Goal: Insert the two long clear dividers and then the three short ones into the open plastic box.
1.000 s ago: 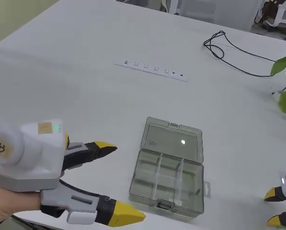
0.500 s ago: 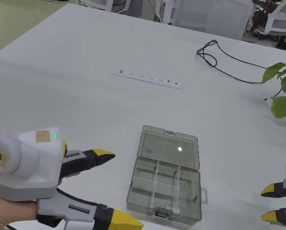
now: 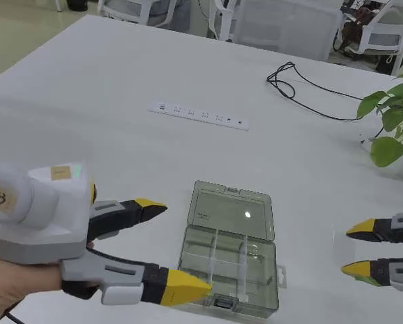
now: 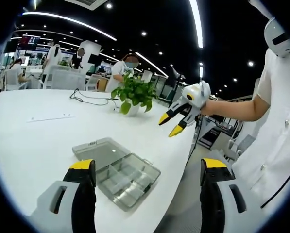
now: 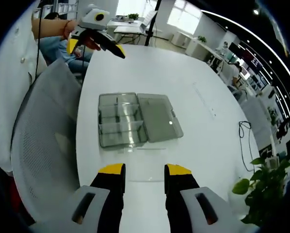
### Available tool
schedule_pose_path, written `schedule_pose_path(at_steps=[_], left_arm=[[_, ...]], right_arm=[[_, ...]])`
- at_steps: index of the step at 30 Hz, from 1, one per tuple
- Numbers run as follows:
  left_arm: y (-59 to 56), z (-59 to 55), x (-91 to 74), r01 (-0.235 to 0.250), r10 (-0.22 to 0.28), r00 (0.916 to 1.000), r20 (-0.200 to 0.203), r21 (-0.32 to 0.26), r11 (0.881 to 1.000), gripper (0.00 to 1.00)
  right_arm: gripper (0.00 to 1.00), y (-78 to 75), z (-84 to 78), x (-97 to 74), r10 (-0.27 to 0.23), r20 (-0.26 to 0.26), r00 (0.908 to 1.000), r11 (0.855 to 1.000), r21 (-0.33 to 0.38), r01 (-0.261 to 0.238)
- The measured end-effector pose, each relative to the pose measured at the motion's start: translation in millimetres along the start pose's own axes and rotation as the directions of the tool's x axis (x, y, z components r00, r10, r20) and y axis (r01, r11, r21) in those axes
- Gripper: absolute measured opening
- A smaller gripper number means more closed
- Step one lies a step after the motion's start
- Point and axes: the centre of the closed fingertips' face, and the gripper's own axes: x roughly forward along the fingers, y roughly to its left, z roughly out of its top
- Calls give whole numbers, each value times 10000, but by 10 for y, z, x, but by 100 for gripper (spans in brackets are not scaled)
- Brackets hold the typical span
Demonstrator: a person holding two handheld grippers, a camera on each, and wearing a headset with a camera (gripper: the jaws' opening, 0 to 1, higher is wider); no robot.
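Low at the left of the head view, my left tongs [image 3: 169, 246] hold their yellow-tipped jaws spread wide with nothing between them. At the right edge my right tongs [image 3: 358, 249] are parted too, and empty. Between them, low in the centre, the smoky clear plastic box [image 3: 255, 307] lies on the white table [image 3: 86, 135], its lid [image 3: 233, 210] folded back flat. Clear dividers [image 3: 215, 244] already cross the tray, so I judge the inserting mostly or wholly done, though their glassy edges blur and I cannot count two long and three short. Farther up lie a white power strip [image 3: 198, 113] and a black cable [image 3: 292, 75]. A green leafy plant [image 3: 390, 121] is cut off at the right.
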Motion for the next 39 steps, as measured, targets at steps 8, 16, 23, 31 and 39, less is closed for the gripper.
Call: schedule_pose_path(at_steps=[8, 16, 23, 31, 39], left_arm=[[-90, 293, 142, 238, -200, 9984, 528, -728, 9971, 84], [-205, 321, 289, 509, -438, 9983, 384, -2107, 9762, 73], [-246, 356, 392, 574, -447, 9977, 500, -2922, 9546, 65], [-354, 342, 524, 782, -644, 9967, 498, -3659, 9274, 53], [-469, 291, 628, 1045, -993, 9944, 349, -4429, 8905, 32]], right_arm=[[33, 11, 415, -86, -253, 803, 9965, 9993, -258, 274], [33, 207, 785, -128, -291, 1082, 9937, 9958, -827, 382], [33, 357, 917, -100, -223, 1057, 9942, 9913, -1264, 357], [33, 463, 1013, -71, -198, 1041, 9944, 9866, -1590, 363], [33, 509, 1107, -75, -273, 1070, 9939, 9838, -1735, 457]])
